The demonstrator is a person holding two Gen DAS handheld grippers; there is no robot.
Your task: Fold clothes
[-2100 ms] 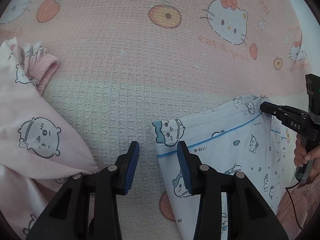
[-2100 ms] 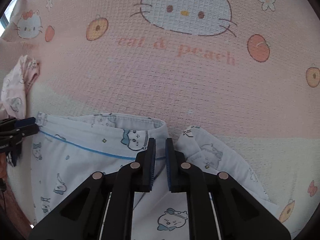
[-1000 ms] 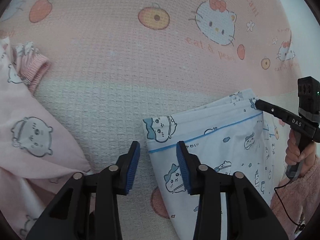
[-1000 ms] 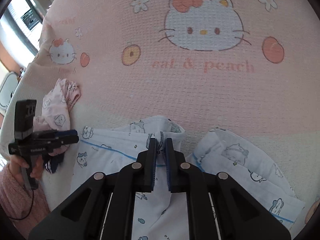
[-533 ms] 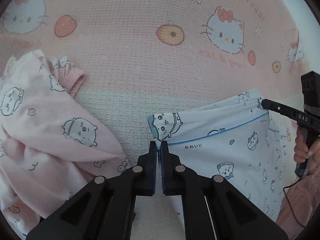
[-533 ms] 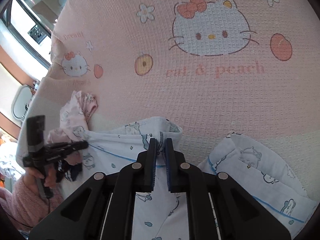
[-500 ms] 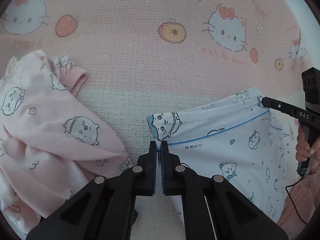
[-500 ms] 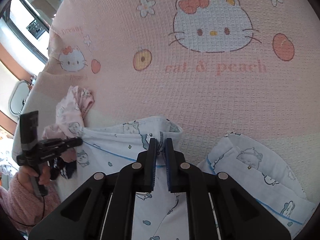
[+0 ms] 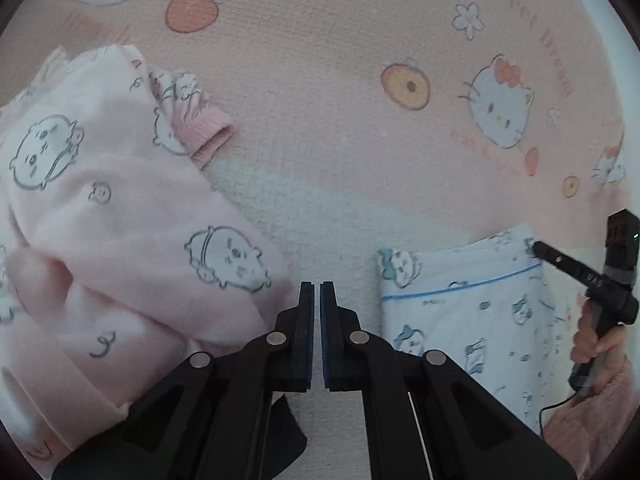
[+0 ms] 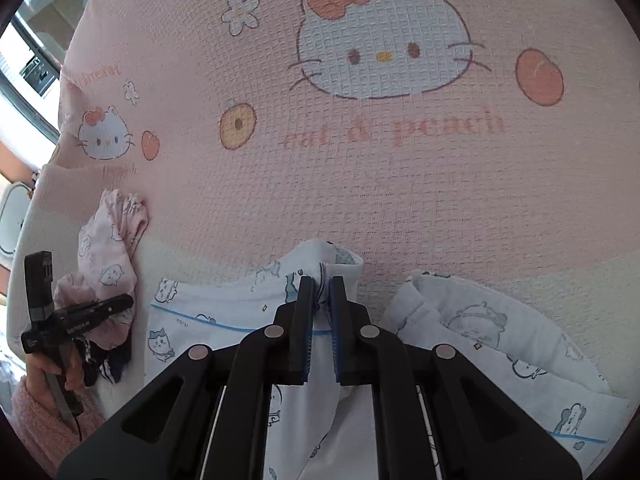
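**Right corner pinched, left gripper empty**

Now the right gripper (image 10: 319,286) is clenched on the top hem of the blue-white pyjama piece (image 10: 240,320), which lies on the pink bedspread (image 10: 360,184). The left gripper (image 9: 316,292) is clenched on nothing, between the pink garment (image 9: 120,216) at nine o'clock and the pyjama piece's loose corner at three o'clock. A good fold probably needs that corner pinched too, both lifted evenly. The bedspread reads "eat & peach"; the right gripper's side lettering is too small to read.
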